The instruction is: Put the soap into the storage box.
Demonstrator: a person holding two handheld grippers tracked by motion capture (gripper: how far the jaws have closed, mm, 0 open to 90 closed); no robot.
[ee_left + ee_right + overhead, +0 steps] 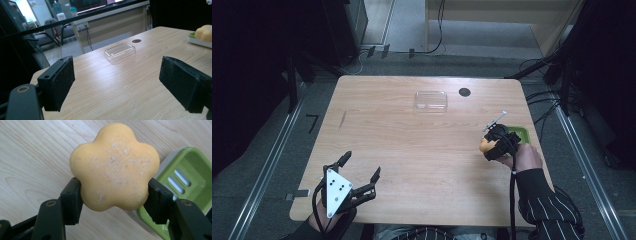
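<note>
A flower-shaped orange soap (115, 166) is clamped between the jaws of my right gripper (113, 195), held just above the wooden table beside a green soap dish (186, 182). From the high view the right gripper (493, 142) sits at the table's right side, with the soap (485, 145) at its left and the dish (519, 134) behind it. My left gripper (361, 167) rests near the front left edge, jaws wide apart and empty; its pads (61, 82) frame bare table. The soap (204, 32) and dish (197, 41) also show far right in the left gripper view.
A clear plastic lid or box (431, 100) lies at the table's far middle (120, 51). A dark round hole (464, 92) is near it. Cables and metal rails run on the floor around the table.
</note>
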